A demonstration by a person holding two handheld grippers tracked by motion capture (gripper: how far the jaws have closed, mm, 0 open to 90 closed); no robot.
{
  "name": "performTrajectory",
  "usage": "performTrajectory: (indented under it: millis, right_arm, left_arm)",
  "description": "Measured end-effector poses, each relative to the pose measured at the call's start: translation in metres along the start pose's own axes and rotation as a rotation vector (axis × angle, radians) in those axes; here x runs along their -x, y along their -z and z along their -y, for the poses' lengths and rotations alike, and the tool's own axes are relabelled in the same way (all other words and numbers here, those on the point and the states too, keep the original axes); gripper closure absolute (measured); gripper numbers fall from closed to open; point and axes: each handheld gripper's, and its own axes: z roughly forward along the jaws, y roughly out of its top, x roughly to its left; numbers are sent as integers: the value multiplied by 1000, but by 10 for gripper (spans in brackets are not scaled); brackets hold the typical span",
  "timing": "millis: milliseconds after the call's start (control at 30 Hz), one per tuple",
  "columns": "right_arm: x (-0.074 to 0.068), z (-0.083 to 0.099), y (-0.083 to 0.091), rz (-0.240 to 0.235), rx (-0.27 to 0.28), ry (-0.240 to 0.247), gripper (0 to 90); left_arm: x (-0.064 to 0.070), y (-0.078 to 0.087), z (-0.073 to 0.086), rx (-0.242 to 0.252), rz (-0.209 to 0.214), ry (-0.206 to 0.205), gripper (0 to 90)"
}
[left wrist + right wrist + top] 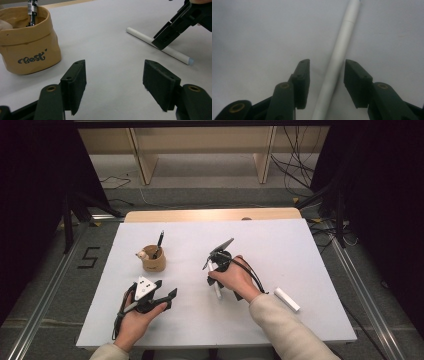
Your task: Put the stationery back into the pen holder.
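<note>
A white pen (pixel 338 57) lies flat on the white table sheet, and my right gripper (pixel 326 83) stands open over it, one jaw on each side with a small gap to the barrel. From above, that right gripper (pixel 213 279) points down at the white pen (pixel 217 290) in the middle of the table. My left gripper (pixel 166 289) rests open near the front left, holding nothing. Between its wide-apart jaws, the left gripper (pixel 115 87) looks at the white pen (pixel 147 38) and the other gripper's jaw tip touching down beside it.
A tan cup (pixel 153 260) marked with dark lettering stands left of centre with a black pen (pixel 160 241) upright in it; the cup (pixel 28 42) is close on the left gripper's left. A short white stick (pixel 286 299) lies at the right front. The white sheet (pixel 280 250) covers the table.
</note>
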Motion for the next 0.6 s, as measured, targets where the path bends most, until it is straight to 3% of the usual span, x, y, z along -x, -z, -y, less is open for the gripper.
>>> performTrajectory:
  millis: [333, 600]
  right_arm:
    - [-1, -8, -5, 7, -68, -90, 588]
    - [-1, -12, -6, 20, -92, -122, 604]
  left_arm:
    - [0, -1, 0, 1, 0, 4, 351]
    - [0, -1, 0, 1, 0, 2, 351]
